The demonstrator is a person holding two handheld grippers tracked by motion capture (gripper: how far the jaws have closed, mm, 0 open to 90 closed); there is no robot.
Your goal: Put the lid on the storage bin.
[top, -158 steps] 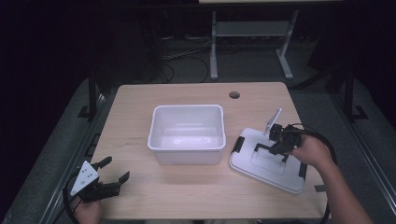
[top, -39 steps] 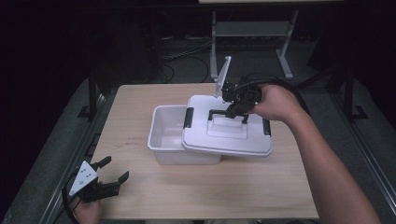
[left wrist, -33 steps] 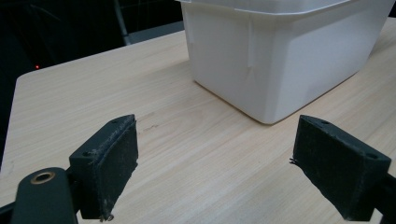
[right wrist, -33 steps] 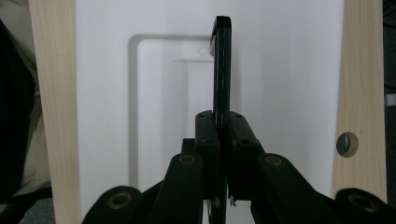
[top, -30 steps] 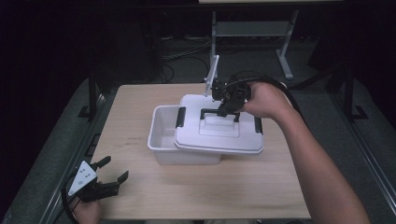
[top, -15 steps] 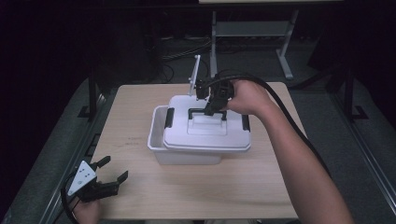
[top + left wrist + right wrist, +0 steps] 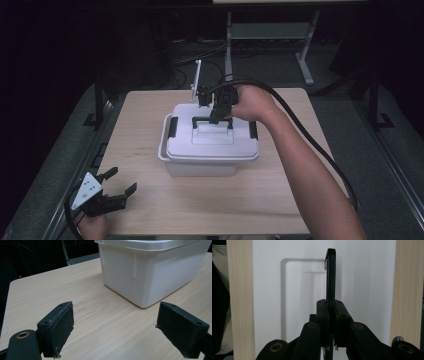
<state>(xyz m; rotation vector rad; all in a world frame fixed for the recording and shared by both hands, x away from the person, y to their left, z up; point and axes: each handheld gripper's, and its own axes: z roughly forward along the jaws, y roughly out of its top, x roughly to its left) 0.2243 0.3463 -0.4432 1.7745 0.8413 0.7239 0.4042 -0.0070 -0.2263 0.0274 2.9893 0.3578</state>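
A white plastic box stands mid-table, and its near side wall fills the far part of the left gripper view. On top of it lies a white lid with black side clips and a black handle. My right gripper points down over the lid and is shut on the handle, which runs upright between its pads. My left gripper stays at the table's near left corner, open, with bare tabletop between its jaws.
The wooden table has free room in front of and left of the box. A thick black cable trails from the right gripper along the person's forearm. A metal stand and floor cables lie beyond the far edge.
The right gripper has carried the lid by its handle from the table's right side leftward over the box, where it now covers the top. The left gripper has not moved.
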